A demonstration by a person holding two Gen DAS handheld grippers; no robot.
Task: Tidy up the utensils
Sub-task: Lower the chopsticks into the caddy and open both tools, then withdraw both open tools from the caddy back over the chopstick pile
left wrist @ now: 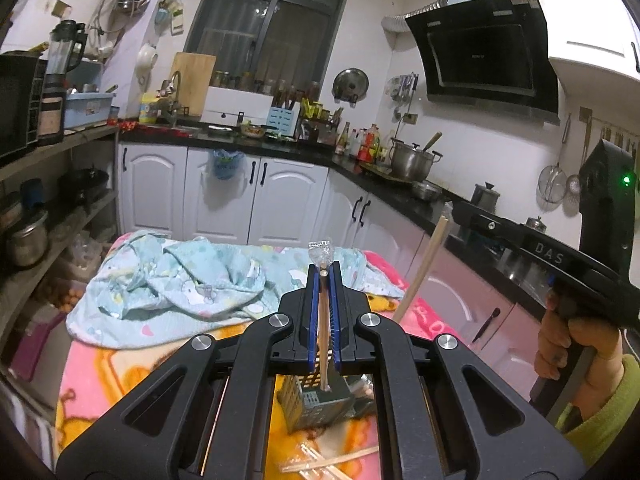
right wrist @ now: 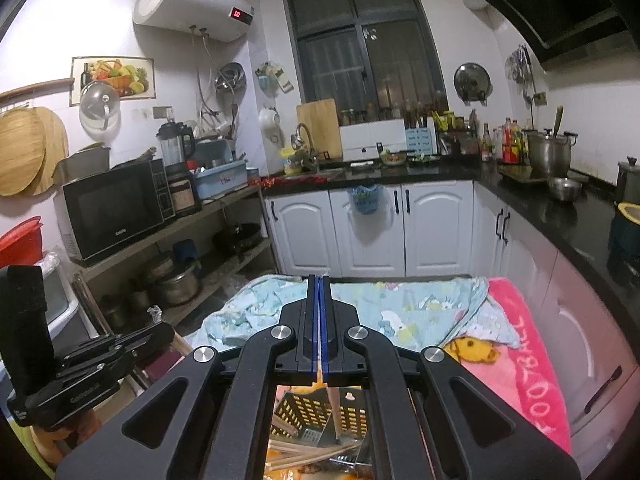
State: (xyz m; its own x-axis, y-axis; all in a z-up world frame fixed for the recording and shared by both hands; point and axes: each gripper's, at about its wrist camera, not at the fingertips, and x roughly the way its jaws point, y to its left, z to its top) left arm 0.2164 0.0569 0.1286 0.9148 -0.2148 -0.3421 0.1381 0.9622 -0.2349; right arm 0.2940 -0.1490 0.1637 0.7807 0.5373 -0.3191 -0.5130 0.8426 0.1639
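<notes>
My left gripper (left wrist: pixel 324 270) is shut on a thin wooden chopstick (left wrist: pixel 322 320) with a scrap of clear plastic wrap (left wrist: pixel 320 252) at its top end. Its lower end hangs over a black perforated utensil holder (left wrist: pixel 304 404) on the table. In the left wrist view my right gripper (left wrist: pixel 454 209) comes in from the right, gripping a second chopstick (left wrist: pixel 420 272) that slants down. In the right wrist view, the right gripper (right wrist: pixel 319 278) has its blue pads together. That chopstick (right wrist: pixel 335 408) points down at the holder (right wrist: pixel 304 412). Several loose chopsticks (right wrist: pixel 312 456) lie beside the holder.
A pale blue patterned cloth (left wrist: pixel 180 280) lies bunched on the pink blanket (right wrist: pixel 532 380) covering the table. White cabinets (right wrist: pixel 372 232) under a black counter (right wrist: pixel 536 200) run behind and to the right. A shelf with a microwave (right wrist: pixel 116 208) stands at the left.
</notes>
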